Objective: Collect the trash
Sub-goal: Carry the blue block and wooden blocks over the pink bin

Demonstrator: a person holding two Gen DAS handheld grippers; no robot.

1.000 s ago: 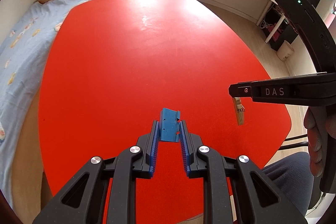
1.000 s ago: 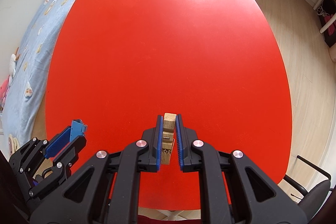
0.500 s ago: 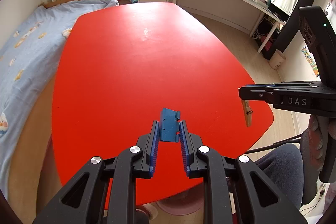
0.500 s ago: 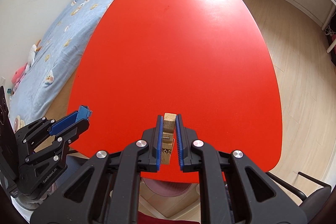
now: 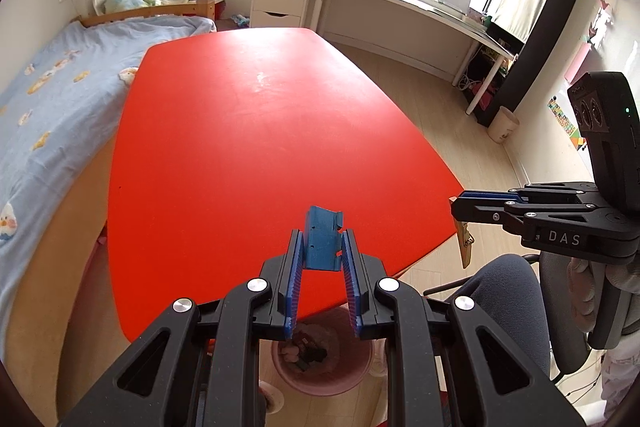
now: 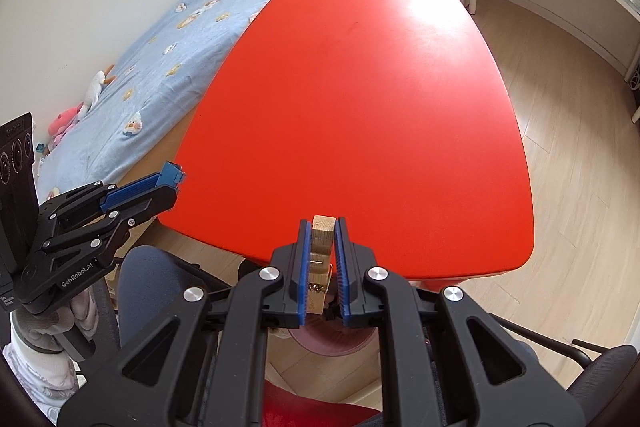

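Blue plastic is what my left gripper (image 5: 320, 247) has clamped between its ribbed pads: a small flat scrap (image 5: 323, 242) with a notched top edge, standing upright at lower centre of the left wrist view. My right gripper (image 6: 322, 259) is clenched on a tan wooden piece (image 6: 321, 251) with a bit of metal low on it, possibly a clothespin, though I cannot be sure; in the left view it hangs down from that gripper at the right. Both pieces look light and stiff to me, so a modest pinch across the flat faces should keep them, and the grooved pads should stop the smooth plastic from sliding. The red table (image 5: 248, 131) fills the middle of both views with nothing lying on it that I can see. Below its near edge, at the bottom centre of the left view, a pink bin (image 5: 324, 367) on the floor already has some rubbish in it, and the blue scrap sits almost above its mouth. I judge the collecting nearly done; what remains is to let go over the bin.
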